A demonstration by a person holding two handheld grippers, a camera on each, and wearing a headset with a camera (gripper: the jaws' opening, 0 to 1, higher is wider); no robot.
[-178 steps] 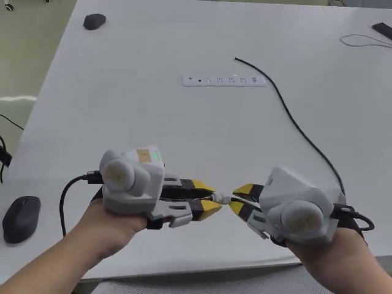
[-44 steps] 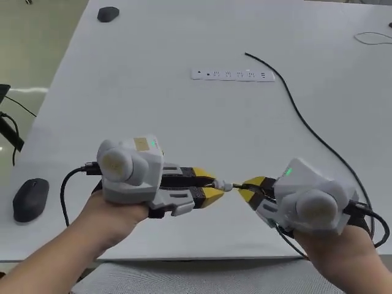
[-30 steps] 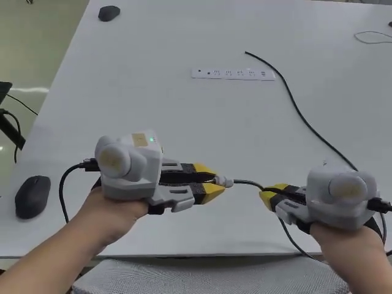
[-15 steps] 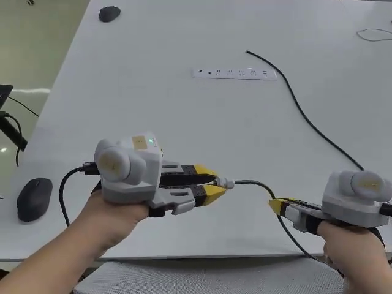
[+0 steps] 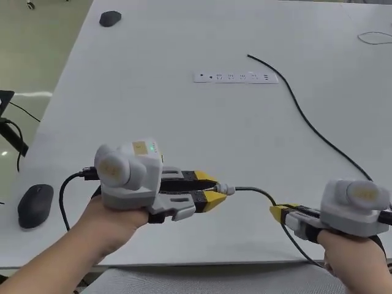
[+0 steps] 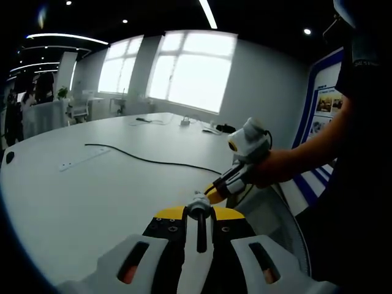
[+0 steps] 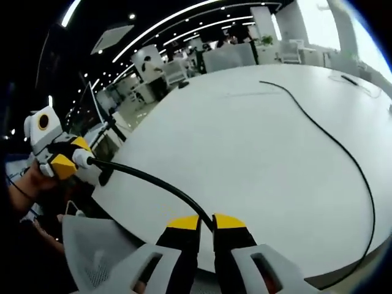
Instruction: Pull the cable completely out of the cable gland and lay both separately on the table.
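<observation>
Clamping the cable gland (image 5: 225, 189) at its tips, the left gripper (image 5: 211, 188) faces the right gripper (image 5: 277, 212), whose jaws pinch the cable (image 5: 257, 192) arcing between them above the table (image 5: 184, 110); its end seemingly sits inside the gland, axis pointing toward the right gripper

Left hand-held gripper (image 5: 214, 188) jaws clamped, pointing right; right hand-held gripper (image 5: 277, 212) jaws clamped, pointing left, tips apart.

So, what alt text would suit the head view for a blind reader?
Two hand-held claws hold a black cable between them above a white table: the left claw grips the cable gland, the right claw the cable. A power strip lies beyond.
</observation>
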